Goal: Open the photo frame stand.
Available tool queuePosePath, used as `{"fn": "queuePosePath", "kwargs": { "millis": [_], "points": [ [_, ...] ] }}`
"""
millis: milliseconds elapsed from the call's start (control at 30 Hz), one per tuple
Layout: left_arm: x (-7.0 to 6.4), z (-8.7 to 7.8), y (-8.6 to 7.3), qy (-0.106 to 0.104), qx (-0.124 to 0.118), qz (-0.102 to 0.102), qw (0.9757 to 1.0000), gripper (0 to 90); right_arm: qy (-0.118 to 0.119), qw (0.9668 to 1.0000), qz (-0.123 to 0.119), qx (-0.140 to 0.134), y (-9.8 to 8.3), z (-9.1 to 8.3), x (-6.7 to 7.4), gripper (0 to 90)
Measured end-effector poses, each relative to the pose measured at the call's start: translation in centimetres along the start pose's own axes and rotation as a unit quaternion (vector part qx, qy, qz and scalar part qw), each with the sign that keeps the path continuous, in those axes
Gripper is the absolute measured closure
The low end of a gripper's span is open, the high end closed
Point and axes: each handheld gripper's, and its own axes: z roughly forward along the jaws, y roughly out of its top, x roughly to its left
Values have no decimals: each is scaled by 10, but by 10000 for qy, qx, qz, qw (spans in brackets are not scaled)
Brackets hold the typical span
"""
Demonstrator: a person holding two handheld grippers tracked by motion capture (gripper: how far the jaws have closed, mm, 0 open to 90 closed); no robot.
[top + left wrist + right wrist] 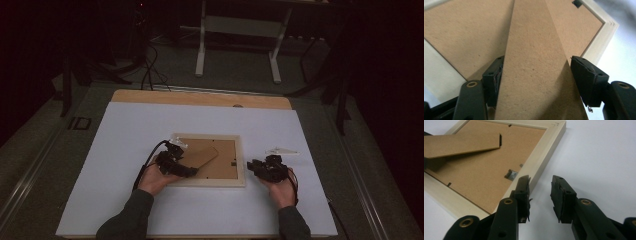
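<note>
Cardboard easel stand (534,75) ran straight up between my left gripper (176,167) jaws, its long axis in line with the way that gripper pointed, narrow end away toward the far corner of the picture frame (241,165). Jaws stood apart, about as wide as they go. In the left gripper view one pad sat close against the stand's left edge and the other stood just off its right edge, so I'd call it straddled, not pinched; whether the left pad actually touched, couldn't tell. Frame lay face down on the white table cover (125,130), brown backing board (481,177) up, roughly at the centre of the table, nearer my side. Stand was lifted off the backing at its free end and cast a shadow on it in the right gripper view, hinged end hidden from me. Right gripper (264,169) sat just off the frame's right rail, jaws partly apart with nothing between them; its left jaw was near the rail by a small metal turn clip (511,174), its right jaw over bare cover. Left hand was plainly the nearer one to the stand; right was nearer to the rail. My guess: next move hinged on closing across the stand's width, then swinging it about its hinge.
</note>
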Motion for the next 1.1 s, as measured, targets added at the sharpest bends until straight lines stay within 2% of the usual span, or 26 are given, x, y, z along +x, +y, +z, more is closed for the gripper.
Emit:
{"fn": "queuePosePath", "kwargs": {
  "millis": [200,467,733,1100],
  "points": [
    [-2,1,-2,99,19,57,9999,353,16,10000,-6,-12,0,0,1,671],
    [-8,2,-5,337,-29,235,9991,355,24,10000,33,1,-1,0,0,667],
    [-12,0,-6,448,-121,355,9983,355,75,9999,-45,67,0,3,5,662],
    [-18,-1,-6,645,-157,572,9962,354,94,9996,-231,128,16,7,9,646]
  ]
}}
